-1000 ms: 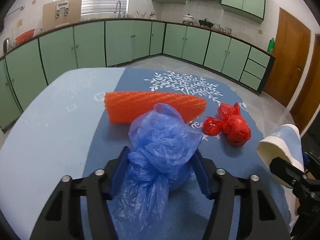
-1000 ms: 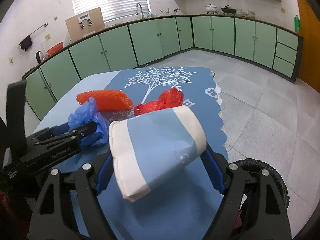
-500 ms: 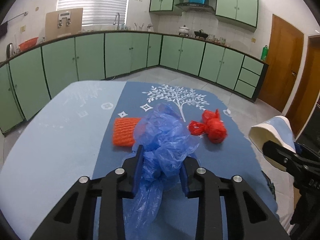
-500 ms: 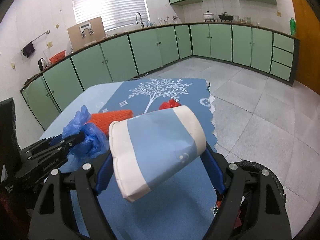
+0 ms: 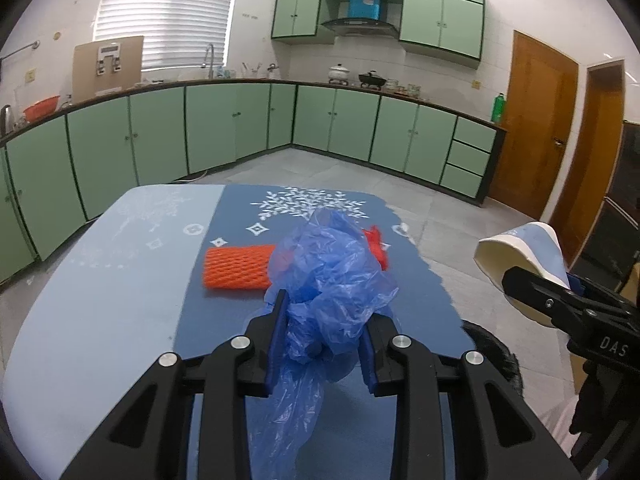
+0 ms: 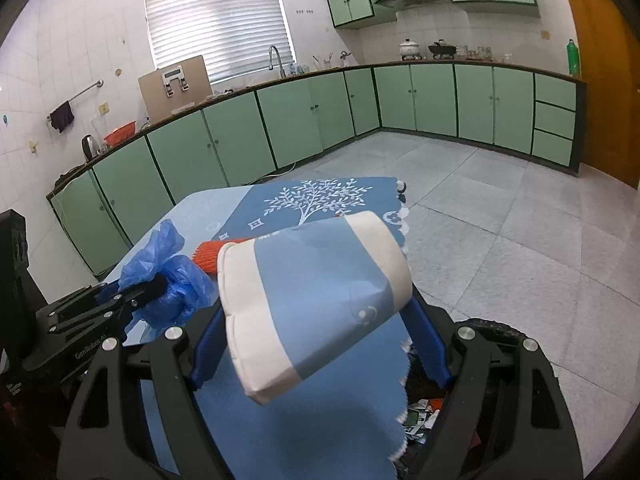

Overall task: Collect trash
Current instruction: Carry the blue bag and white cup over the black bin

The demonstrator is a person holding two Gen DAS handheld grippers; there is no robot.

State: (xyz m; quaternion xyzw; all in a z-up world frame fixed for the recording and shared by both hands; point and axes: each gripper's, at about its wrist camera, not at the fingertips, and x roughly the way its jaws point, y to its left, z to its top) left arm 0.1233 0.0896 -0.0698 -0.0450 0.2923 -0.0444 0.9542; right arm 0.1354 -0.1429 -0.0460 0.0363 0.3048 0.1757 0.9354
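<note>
Two pieces of trash are now off the table (image 5: 100, 320): the left gripper (image 5: 324, 344), jaws just clamped, grips the blue plastic bag (image 5: 332, 280), and the right gripper (image 6: 316, 344) holds the blue-and-white carton (image 6: 316, 300), leaving orange netting (image 5: 236, 268) behind.

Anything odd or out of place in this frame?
Nothing damaged or spilled. The orange foam net and a red plastic scrap lie loose on the tablecloth, not yet collected. The blue plastic bag hangs in a long tail below the left tool.
</note>
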